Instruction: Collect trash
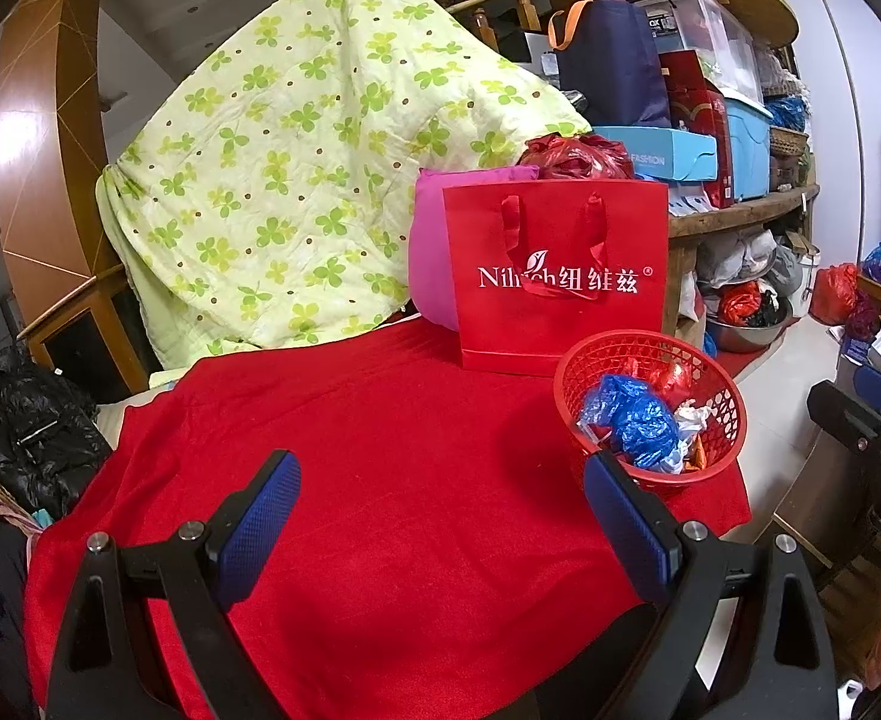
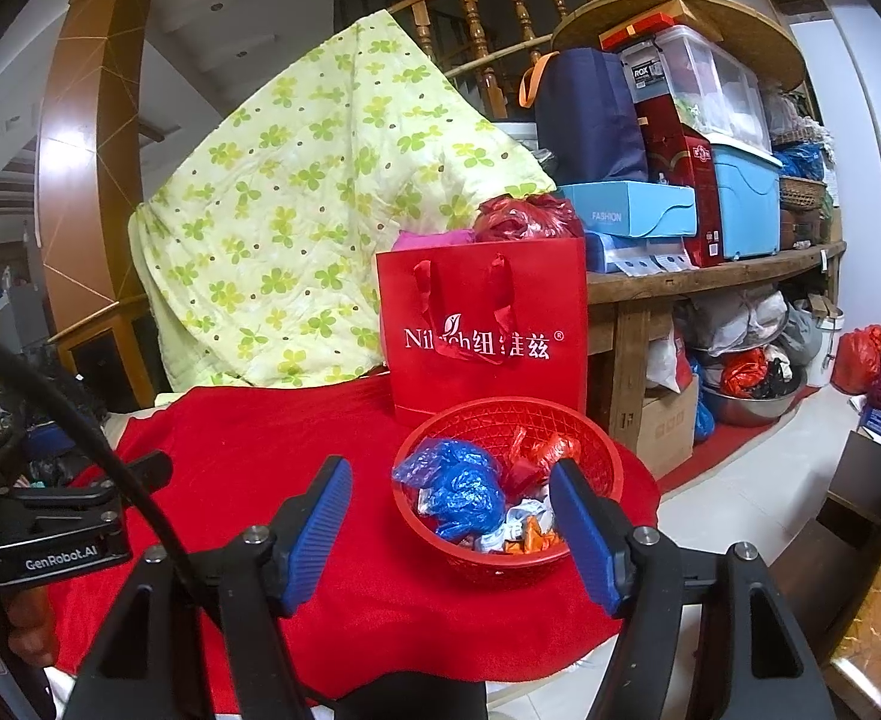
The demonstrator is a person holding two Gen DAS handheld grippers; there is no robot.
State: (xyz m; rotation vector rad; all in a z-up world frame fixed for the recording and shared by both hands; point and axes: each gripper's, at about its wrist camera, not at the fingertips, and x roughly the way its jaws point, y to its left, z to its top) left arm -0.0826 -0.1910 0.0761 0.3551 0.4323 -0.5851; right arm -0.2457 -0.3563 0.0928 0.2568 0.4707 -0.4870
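Observation:
A red mesh basket [image 1: 722, 387] [image 2: 605, 456] stands on the red cloth [image 1: 380, 450] [image 2: 248, 438] at the table's right front. It holds crumpled trash: a blue plastic bag [image 1: 638, 420] [image 2: 461, 486], a red bag [image 2: 539, 450], white and orange scraps [image 2: 524, 525]. My left gripper [image 1: 440, 480] is open and empty over the cloth, left of the basket. My right gripper [image 2: 449, 486] is open and empty, its fingers on either side of the basket's near part, above it.
A red paper gift bag [image 1: 554, 276] [image 2: 482, 330] stands just behind the basket, with a pink cushion [image 1: 428, 264] and a clover quilt [image 1: 296, 168] behind. Cluttered shelves [image 2: 710, 264] stand at the right. The table edge drops to tiled floor [image 2: 740, 480] on the right.

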